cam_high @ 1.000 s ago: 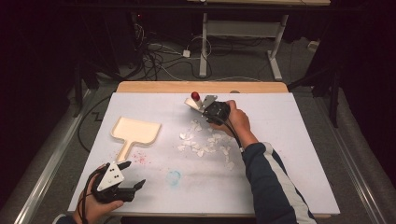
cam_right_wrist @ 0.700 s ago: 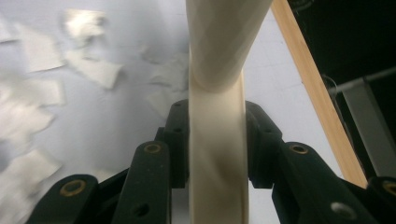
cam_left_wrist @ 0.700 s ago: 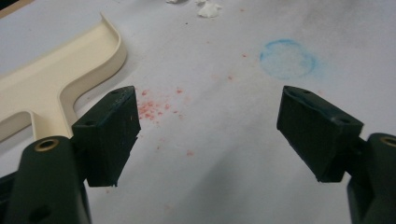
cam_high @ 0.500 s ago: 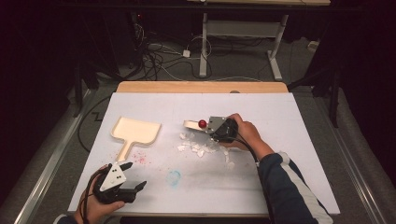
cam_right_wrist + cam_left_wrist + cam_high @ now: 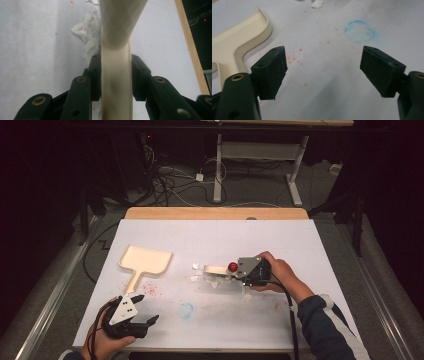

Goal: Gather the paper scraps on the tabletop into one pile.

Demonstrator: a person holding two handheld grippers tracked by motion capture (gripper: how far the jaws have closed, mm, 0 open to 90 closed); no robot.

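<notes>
From the high view, the right gripper (image 5: 239,270) is closed on the handle of a cream brush (image 5: 216,269) and holds it over the white paper scraps (image 5: 212,281) in the middle of the table (image 5: 300,245). The dustpan (image 5: 145,261) lies well apart to the left. The left gripper (image 5: 142,312) rests near the front edge, open and empty.

The left gripper view shows its jaws wide apart over bare table – the dustpan (image 5: 239,45) is just beside.

In the right gripper view the brush (image 5: 117,50) sits firmly between the pads, with scraps (image 5: 87,32) beside it. To sweep well, I think it should keep the bristles low and push the scraps slowly toward the dustpan – the left gripper could hold the pan steady.
</notes>
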